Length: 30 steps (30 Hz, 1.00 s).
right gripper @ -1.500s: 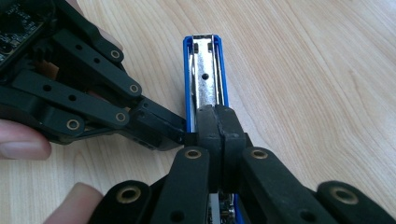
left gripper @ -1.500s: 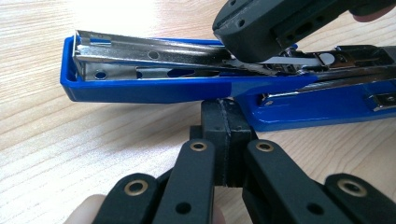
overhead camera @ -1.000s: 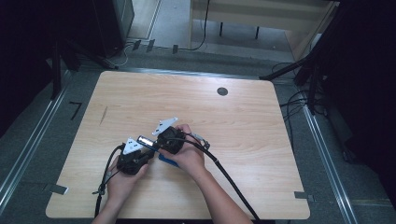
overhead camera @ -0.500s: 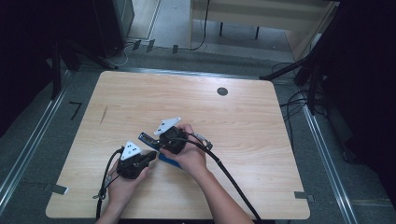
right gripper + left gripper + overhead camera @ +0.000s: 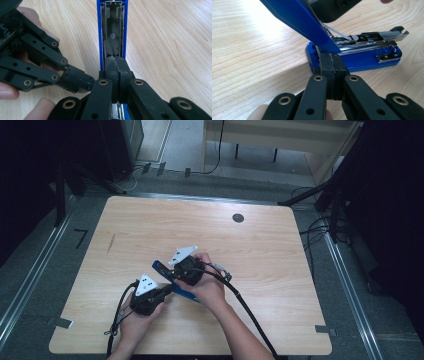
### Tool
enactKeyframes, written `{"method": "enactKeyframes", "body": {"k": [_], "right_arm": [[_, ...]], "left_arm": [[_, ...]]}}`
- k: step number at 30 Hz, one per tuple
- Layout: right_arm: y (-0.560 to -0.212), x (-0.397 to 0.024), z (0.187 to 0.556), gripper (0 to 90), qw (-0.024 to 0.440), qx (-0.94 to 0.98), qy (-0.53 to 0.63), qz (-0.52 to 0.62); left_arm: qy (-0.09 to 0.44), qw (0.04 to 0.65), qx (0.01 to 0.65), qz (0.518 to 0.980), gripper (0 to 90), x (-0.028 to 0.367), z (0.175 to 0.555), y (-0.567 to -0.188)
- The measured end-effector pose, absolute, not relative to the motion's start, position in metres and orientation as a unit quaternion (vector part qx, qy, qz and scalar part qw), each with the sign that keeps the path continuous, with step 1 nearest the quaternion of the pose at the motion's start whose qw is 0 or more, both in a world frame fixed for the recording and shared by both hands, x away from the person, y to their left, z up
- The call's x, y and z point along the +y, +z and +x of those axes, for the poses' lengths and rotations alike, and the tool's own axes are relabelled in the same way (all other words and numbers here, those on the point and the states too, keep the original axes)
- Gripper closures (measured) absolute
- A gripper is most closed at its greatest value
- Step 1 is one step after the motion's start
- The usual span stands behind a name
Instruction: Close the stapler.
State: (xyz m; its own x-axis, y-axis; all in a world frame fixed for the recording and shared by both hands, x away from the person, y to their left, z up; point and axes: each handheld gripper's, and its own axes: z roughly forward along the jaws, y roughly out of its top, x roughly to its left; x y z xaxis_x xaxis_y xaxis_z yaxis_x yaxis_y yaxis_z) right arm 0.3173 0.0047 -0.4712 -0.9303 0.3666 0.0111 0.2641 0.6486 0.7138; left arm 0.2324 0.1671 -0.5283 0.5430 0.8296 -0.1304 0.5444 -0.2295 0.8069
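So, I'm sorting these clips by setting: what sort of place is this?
Probably a lab or workshop set up for recording. A bare wooden table stands on grey carpet, metal rails run along the floor beside it, and loose cables trail around dark stands. On the table lies an opened blue stapler.

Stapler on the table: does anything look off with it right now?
The stapler is swung wide open: its blue top tilts steeply up off the base, baring the metal staple channel. The shut left gripper sits at the hinge end. Nothing looks broken.
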Motion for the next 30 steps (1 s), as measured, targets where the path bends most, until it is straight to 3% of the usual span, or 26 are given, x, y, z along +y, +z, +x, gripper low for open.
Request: {"method": "enactKeyframes", "body": {"k": [30], "right_arm": [[-0.467,-0.025,0.306,90.0,0.071,0.888,0.411,0.192]], "left_arm": [[0.164,0.429,0.417,0.784,90.0,0.146,0.224,-0.530]]}}
